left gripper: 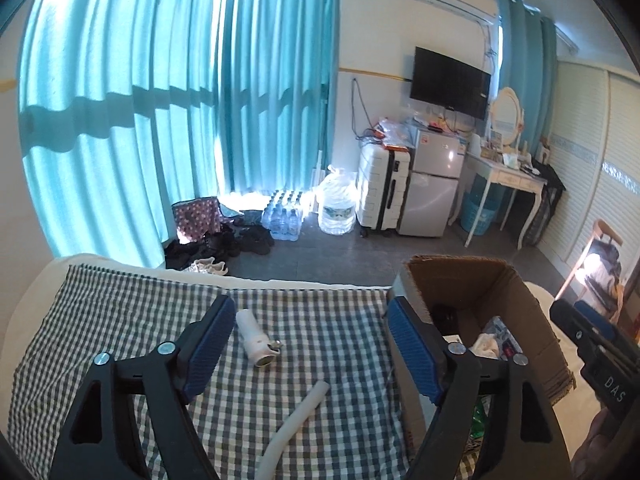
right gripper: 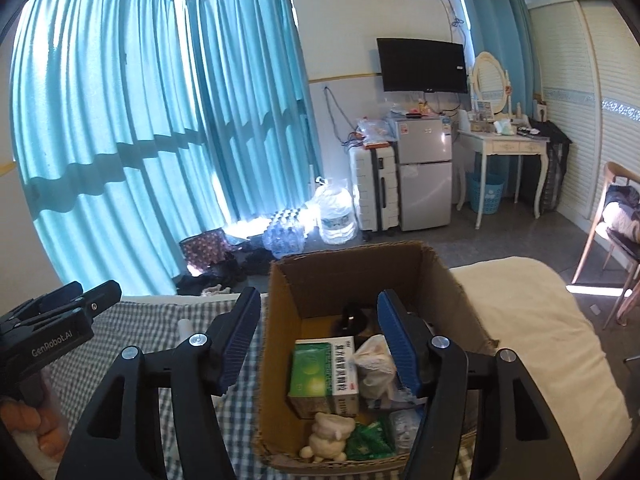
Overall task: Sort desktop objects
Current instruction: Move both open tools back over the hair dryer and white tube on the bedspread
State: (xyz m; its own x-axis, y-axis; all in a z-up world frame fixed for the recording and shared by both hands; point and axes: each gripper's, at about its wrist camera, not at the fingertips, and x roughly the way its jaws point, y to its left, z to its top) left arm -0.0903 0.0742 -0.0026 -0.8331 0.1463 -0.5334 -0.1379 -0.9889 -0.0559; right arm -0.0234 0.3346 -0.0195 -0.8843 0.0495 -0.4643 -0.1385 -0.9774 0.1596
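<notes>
Your cardboard box (right gripper: 352, 280) sits on the checked cloth (left gripper: 312, 320) at its right side, already holding a green medicine carton (right gripper: 320, 376), a crumpled tissue (right gripper: 374, 364), a small cream figurine (right gripper: 328, 436), a green sachet (right gripper: 368, 440) and something dark at the back that is too dim to name. Two things are left out on the cloth: a white bottle (left gripper: 254, 338) lying on its side, and a pale tube (left gripper: 296, 420) lying nearer to you. Your left gripper (left gripper: 308, 352) hovers over them with its fingers spread wide and nothing between them; the bottle lies just beside the left finger pad and the tube runs below the gap. Your right gripper (right gripper: 316, 344) hangs above the box, also spread wide and empty, its left finger out past the box's left wall and its right finger over the contents. The bottle looks round and smooth, so closing on it off-centre could send it rolling across the cloth toward the far edge and the floor beyond. The tube looks bendy and may droop or slip from a pinch near one end. The left gripper's right finger is close to the box wall, so a careless swing could push the box, and both grippers are near enough to collide.
</notes>
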